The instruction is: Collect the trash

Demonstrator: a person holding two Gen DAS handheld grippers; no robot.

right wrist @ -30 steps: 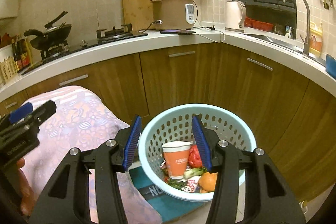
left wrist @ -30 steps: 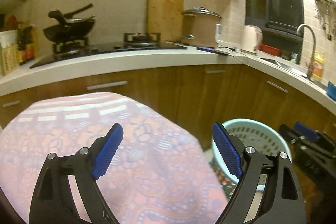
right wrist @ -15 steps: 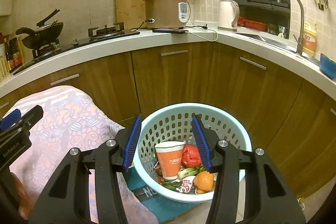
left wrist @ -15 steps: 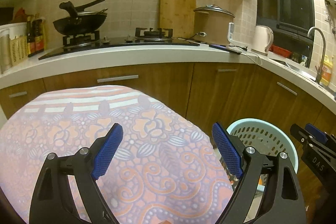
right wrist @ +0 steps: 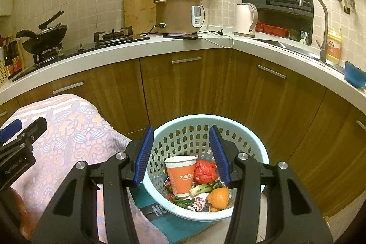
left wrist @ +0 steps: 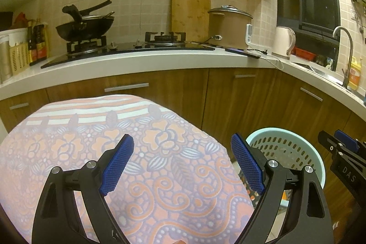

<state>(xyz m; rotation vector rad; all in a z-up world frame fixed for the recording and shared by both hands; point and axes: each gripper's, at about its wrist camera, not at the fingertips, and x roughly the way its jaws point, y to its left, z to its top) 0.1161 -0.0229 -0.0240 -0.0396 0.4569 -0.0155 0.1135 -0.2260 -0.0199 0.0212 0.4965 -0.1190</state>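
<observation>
A light blue perforated basket (right wrist: 256, 148) stands on the floor by the cabinets; it also shows in the left wrist view (left wrist: 304, 148). It holds an orange paper cup (right wrist: 181, 177), a crumpled red wrapper (right wrist: 204, 172), green vegetable scraps (right wrist: 201, 188), an orange peel (right wrist: 219, 198) and a small printed packet (right wrist: 197, 202). My right gripper (right wrist: 180, 152) is open and empty above the basket. My left gripper (left wrist: 183, 164) is open and empty over a table with a pink patterned cloth (left wrist: 160, 152).
Brown cabinets (right wrist: 183, 88) under a white counter (right wrist: 137, 49) curve around behind. On the counter stand a wok (left wrist: 84, 26), a rice cooker (right wrist: 178, 13), a kettle (right wrist: 246, 17) and a sink tap (right wrist: 318, 15). A teal mat (right wrist: 160, 209) lies under the basket.
Both grippers have drifted slightly, so the left view now shows more of the cloth-covered table. The jaws stay open, and the basket contents have not moved.
</observation>
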